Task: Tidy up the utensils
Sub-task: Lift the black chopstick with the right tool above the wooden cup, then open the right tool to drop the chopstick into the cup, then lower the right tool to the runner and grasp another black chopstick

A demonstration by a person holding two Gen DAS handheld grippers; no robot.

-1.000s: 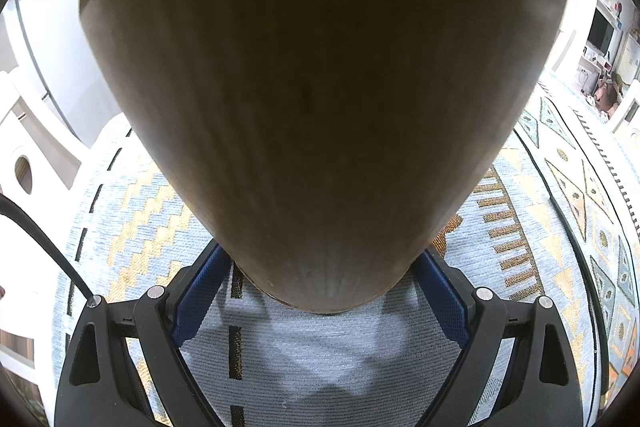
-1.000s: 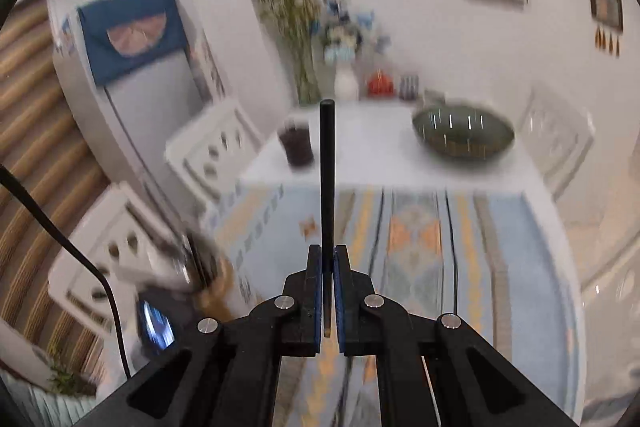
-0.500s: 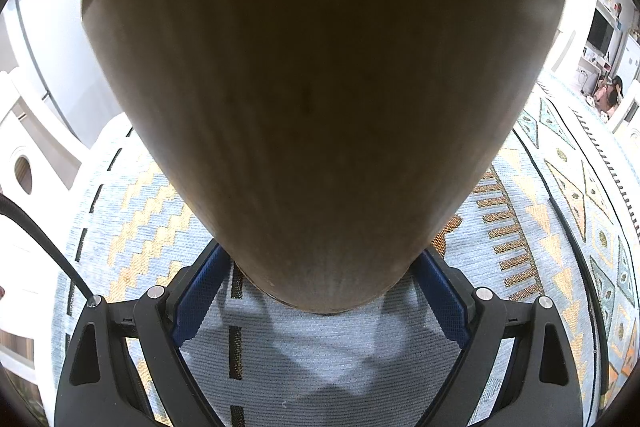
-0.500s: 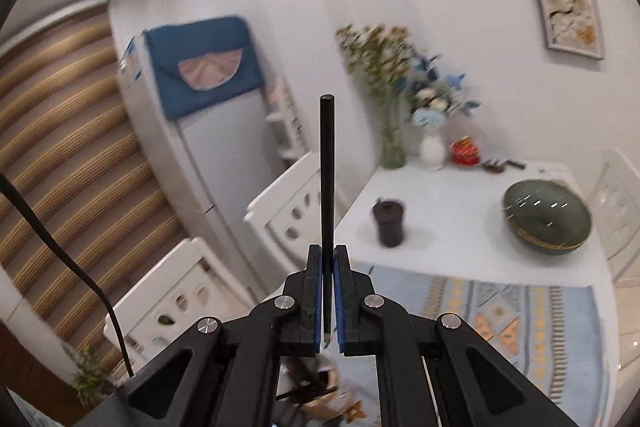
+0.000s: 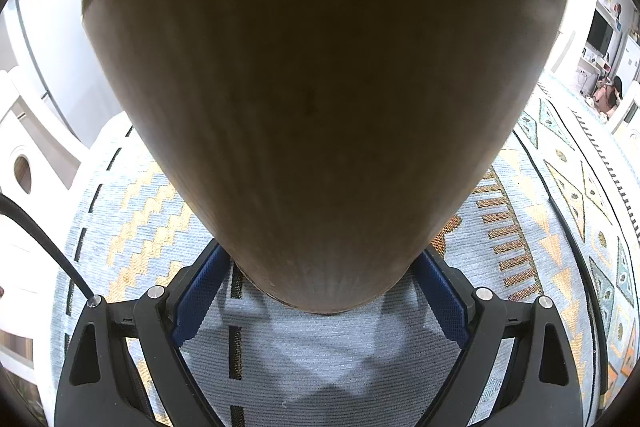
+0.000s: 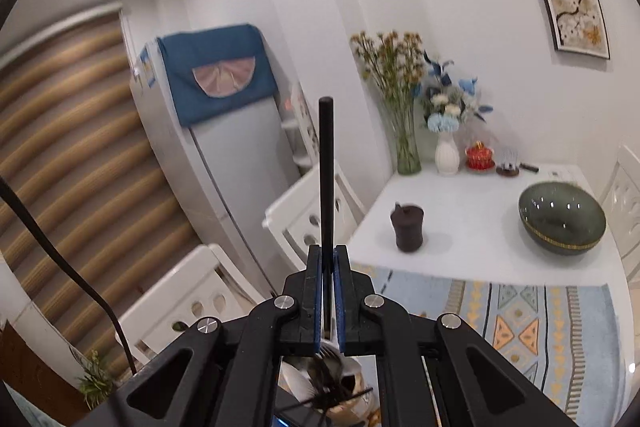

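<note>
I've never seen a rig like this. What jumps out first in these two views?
In the left wrist view, a big wooden holder fills nearly the whole picture, clamped between the left gripper's blue pads above a patterned cloth. In the right wrist view, the right gripper pinches a thin black stick pointing up, with a dark green bowl on the white table behind.

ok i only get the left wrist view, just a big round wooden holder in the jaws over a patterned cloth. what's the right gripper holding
Observer: The right gripper is shut on a thin black utensil handle, which points straight out beyond the jaws.
Operator: which end sits behind the jaws
Observer: Silvery fork-like tines show just below them, though blurred.
Operator: anything else on the table
Observer: A dark green ceramic bowl sits on the bare white table.
</note>
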